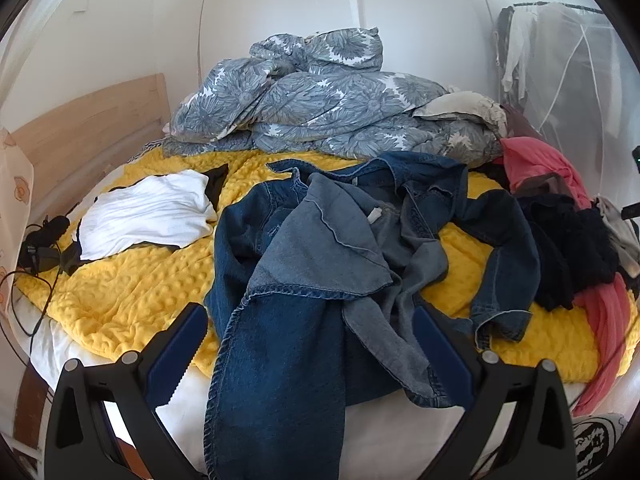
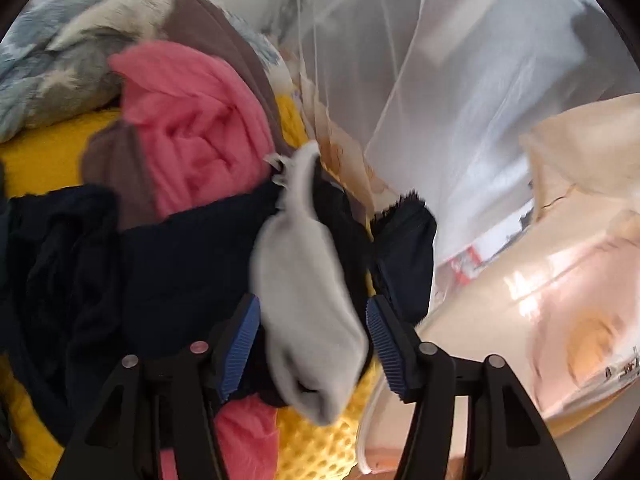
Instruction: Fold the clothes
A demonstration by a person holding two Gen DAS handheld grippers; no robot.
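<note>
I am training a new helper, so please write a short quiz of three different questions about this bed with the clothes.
1. True or false: the left gripper is clamped shut on the denim jacket.
2. Which item lies between the open right gripper's fingers: A pink garment, B light grey sock, C white top?
3. Fill in: the clothes lie on a ____ blanket.

Key: 1 false; 2 B; 3 yellow.
</note>
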